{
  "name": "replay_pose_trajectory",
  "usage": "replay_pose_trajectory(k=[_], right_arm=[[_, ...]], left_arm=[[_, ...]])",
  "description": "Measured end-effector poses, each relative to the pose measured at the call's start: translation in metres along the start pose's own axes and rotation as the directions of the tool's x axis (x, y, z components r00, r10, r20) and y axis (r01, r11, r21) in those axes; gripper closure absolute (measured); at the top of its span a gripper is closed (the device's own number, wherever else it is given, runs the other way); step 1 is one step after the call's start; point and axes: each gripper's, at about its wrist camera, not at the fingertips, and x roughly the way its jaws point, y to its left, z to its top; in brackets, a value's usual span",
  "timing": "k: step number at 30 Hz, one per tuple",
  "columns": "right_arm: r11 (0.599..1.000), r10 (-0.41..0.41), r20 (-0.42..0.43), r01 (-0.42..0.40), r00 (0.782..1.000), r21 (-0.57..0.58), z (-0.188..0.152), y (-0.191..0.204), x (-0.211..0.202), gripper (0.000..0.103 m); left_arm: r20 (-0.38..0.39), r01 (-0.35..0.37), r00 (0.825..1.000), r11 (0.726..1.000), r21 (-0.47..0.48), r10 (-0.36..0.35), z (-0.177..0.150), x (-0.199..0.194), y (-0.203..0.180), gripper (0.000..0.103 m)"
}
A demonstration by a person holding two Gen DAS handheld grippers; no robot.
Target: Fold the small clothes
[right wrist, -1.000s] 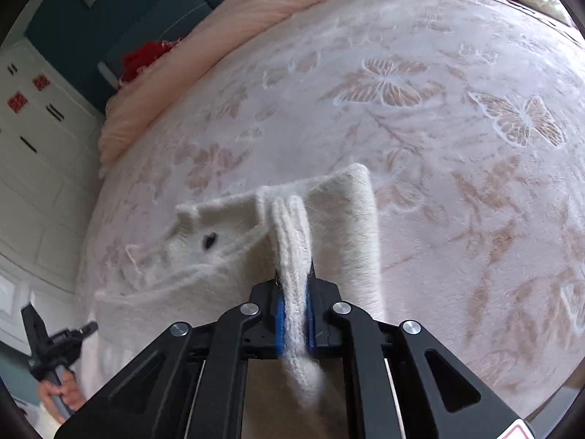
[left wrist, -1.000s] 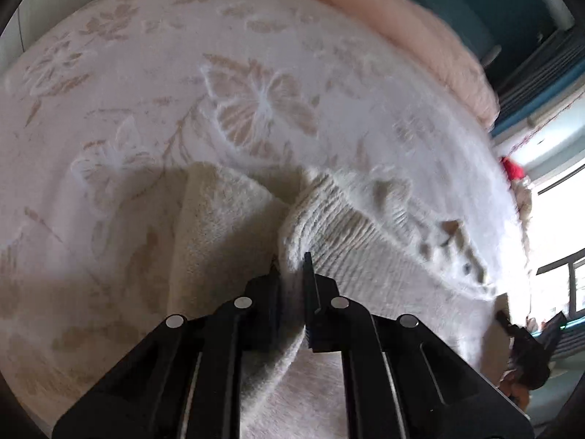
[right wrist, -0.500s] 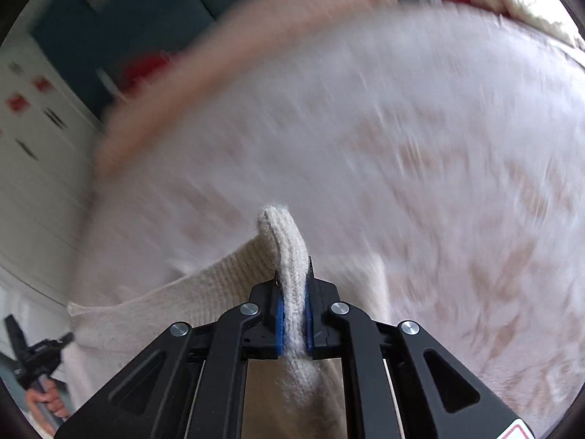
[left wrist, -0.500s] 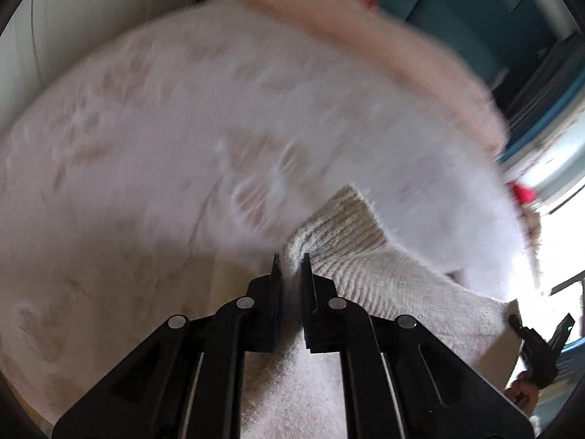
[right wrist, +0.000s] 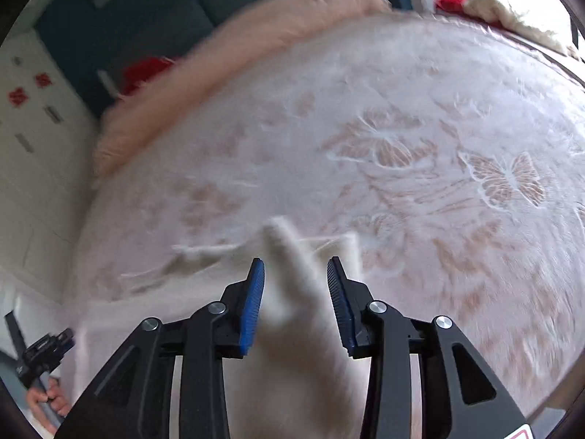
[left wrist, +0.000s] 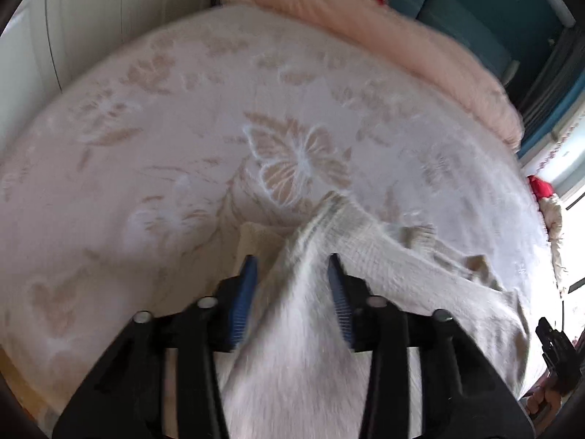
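A small cream knitted sweater [left wrist: 384,267] lies on a white bedspread with tan butterflies [left wrist: 182,146]. My left gripper [left wrist: 292,261] is open, its jaws apart on either side of a ribbed edge of the sweater. In the right wrist view the same sweater [right wrist: 292,256] is blurred, and my right gripper [right wrist: 296,265] is open around another fold of it. The cloth lies loose between both pairs of jaws.
A pink fluffy blanket [left wrist: 402,47] runs along the far edge of the bed; it also shows in the right wrist view [right wrist: 237,58]. Red and cream items [left wrist: 544,197] lie at the right edge. White cabinets [right wrist: 29,146] and a teal wall [right wrist: 164,11] stand beyond.
Both grippers were shut on the sweater's edges and carried them forward over the bed. Now both have opened and let go of the cloth.
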Motion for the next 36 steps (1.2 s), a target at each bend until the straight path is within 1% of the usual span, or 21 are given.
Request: replay_pose_trajectory(k=[3,4,5,8,11,12,14,16,19,20,22,23,25,27,28,29,30,31,33,34,36], right_arm=[[0.991,0.112,-0.042,-0.115,0.993,-0.067,-0.038,0.034,-0.025,0.073],[0.985,0.148,-0.066,-0.154,0.987,-0.084,-0.051,0.046,-0.027,0.081],[0.974,0.192,-0.108,-0.203,0.975,-0.105,-0.068,0.065,-0.026,0.089],[0.94,0.255,-0.201,-0.291,0.946,-0.175,-0.1,0.119,-0.005,0.091],[0.913,0.274,-0.267,-0.337,0.924,-0.23,-0.119,0.17,0.018,0.091],[0.905,0.262,-0.281,-0.336,0.923,-0.26,-0.122,0.182,0.027,0.091],[0.906,0.195,-0.281,-0.283,0.94,-0.316,-0.123,0.187,0.04,0.091],[0.927,0.162,-0.265,-0.239,0.951,-0.29,-0.116,0.164,0.038,0.091],[0.975,0.106,-0.205,-0.142,0.973,-0.169,-0.102,0.099,0.02,0.091],[0.992,0.032,-0.178,-0.053,0.984,-0.117,-0.097,0.062,0.011,0.094],[0.996,-0.075,-0.164,0.066,0.984,-0.055,-0.095,0.014,0.004,0.103],[0.998,-0.07,-0.167,0.07,0.983,-0.005,-0.095,-0.01,-0.001,0.103],[0.991,0.02,-0.155,0.001,0.988,0.132,-0.094,-0.04,-0.02,0.103],[0.994,-0.009,-0.137,0.024,0.991,0.108,-0.093,-0.038,-0.035,0.096],[0.996,-0.025,-0.128,0.036,0.991,0.082,-0.092,-0.035,-0.041,0.091],[0.997,-0.033,-0.128,0.041,0.991,0.06,-0.093,-0.032,-0.045,0.078],[0.998,-0.031,-0.139,0.038,0.99,0.053,-0.094,-0.033,-0.048,0.068],[0.998,-0.026,-0.15,0.035,0.988,0.061,-0.097,-0.034,-0.048,0.05],[0.994,-0.004,-0.181,0.025,0.983,0.111,-0.105,-0.041,-0.049,0.046],[0.991,0.01,-0.194,0.016,0.981,0.129,-0.109,-0.046,-0.051,0.046],[0.984,0.044,-0.224,-0.003,0.974,0.18,-0.114,-0.055,-0.04,0.046]], left_arm=[[0.036,0.053,0.998,0.999,0.014,-0.053,-0.028,-0.038,-0.011,0.059],[0.036,0.086,0.996,0.996,0.016,-0.087,-0.042,-0.047,-0.02,0.057],[0.027,0.108,0.994,0.994,0.016,-0.109,-0.051,-0.049,-0.027,0.057],[-0.048,0.154,0.987,0.985,0.075,-0.151,-0.08,-0.037,-0.063,0.055],[-0.099,0.067,0.994,0.985,0.16,-0.052,-0.099,-0.014,-0.083,0.055],[-0.094,0.031,0.995,0.983,0.18,-0.014,-0.103,-0.01,-0.082,0.055],[-0.077,-0.028,0.996,0.98,0.196,0.044,-0.107,-0.006,-0.071,0.055],[-0.069,-0.036,0.996,0.986,0.162,0.048,-0.107,-0.009,-0.043,0.055],[-0.056,-0.006,0.998,0.99,0.137,0.014,-0.11,-0.019,-0.006,0.06],[-0.053,0.003,0.999,0.988,0.152,0.005,-0.111,-0.019,-0.001,0.062],[-0.035,0.004,0.999,0.979,0.202,0.004,-0.118,-0.021,-0.001,0.062],[-0.017,-0.026,0.999,0.971,0.236,0.031,-0.121,-0.02,-0.006,0.062],[0.008,-0.079,0.997,0.961,0.267,0.08,-0.125,-0.017,-0.017,0.06],[0.01,-0.104,0.994,0.963,0.248,0.104,-0.124,-0.02,-0.023,0.059],[0.007,-0.089,0.996,0.972,0.219,0.089,-0.123,-0.025,-0.023,0.052],[0.011,-0.043,0.999,0.987,0.157,0.042,-0.122,-0.036,-0.019,0.048],[0.03,-0.019,0.999,0.994,0.108,0.016,-0.121,-0.045,-0.012,0.039],[0.056,-0.005,0.998,0.998,0.062,0.002,-0.122,-0.055,-0.006,0.028],[0.107,0.022,0.994,0.998,-0.05,-0.017,-0.127,-0.075,0.013,0.018],[0.108,0.037,0.994,0.995,-0.097,-0.027,-0.13,-0.081,0.022,0.017],[0.058,0.065,0.997,0.979,-0.195,-0.055,-0.136,-0.08,0.044,0.016]])
